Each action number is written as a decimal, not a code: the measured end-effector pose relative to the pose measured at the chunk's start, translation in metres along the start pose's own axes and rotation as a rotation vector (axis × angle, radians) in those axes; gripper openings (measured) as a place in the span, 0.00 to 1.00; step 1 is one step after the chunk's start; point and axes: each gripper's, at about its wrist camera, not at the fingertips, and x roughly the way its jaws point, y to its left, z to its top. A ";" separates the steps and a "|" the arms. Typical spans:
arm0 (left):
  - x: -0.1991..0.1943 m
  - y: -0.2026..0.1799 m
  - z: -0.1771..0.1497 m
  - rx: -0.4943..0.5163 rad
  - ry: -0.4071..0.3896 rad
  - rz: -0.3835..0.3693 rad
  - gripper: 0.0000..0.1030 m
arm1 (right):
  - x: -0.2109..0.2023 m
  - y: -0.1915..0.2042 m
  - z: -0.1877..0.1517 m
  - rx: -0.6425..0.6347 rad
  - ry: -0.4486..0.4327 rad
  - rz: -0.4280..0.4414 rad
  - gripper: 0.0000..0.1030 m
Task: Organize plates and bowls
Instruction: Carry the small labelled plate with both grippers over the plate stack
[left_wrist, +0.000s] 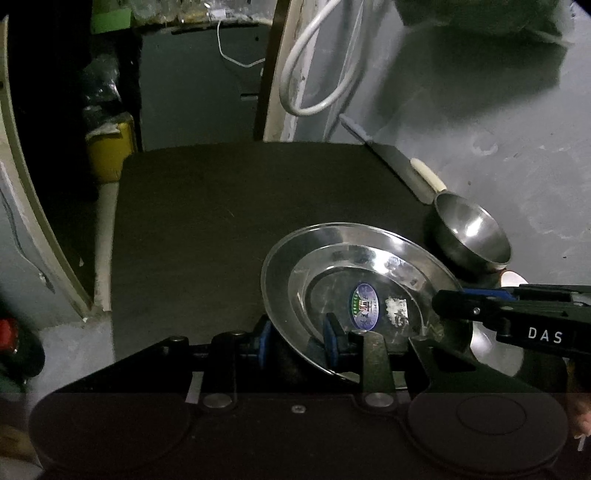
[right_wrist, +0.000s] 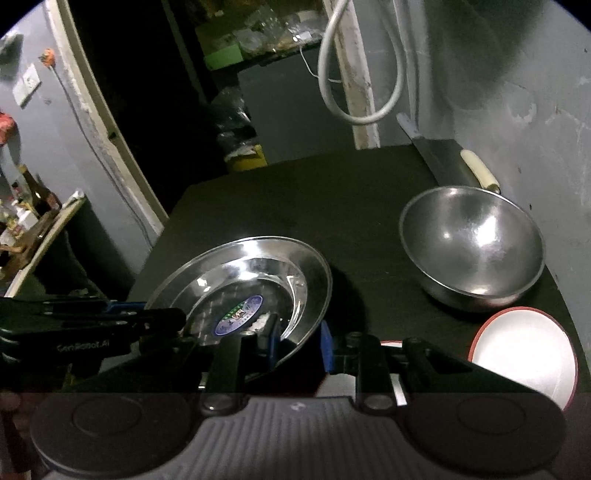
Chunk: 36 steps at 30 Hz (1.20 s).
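A dark matte table stands against a grey wall. Both grippers, left and right, clamp the shiny round steel plate; a steel bowl sits far right.

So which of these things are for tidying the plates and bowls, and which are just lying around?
For the job:
- steel plate, gripped at its rim by the left gripper and the right gripper
- steel bowl
- white bowl with a red rim

Just lying about:
- knife with a pale handle
- white hose
- yellow container
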 end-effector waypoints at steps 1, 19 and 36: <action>-0.006 0.000 -0.001 0.002 -0.008 0.001 0.30 | -0.004 0.002 -0.001 -0.002 -0.008 0.006 0.25; -0.096 -0.019 -0.040 0.059 -0.089 -0.007 0.30 | -0.089 0.025 -0.044 -0.025 -0.099 0.110 0.25; -0.146 -0.029 -0.096 0.109 -0.016 0.007 0.31 | -0.136 0.045 -0.098 -0.025 -0.021 0.192 0.25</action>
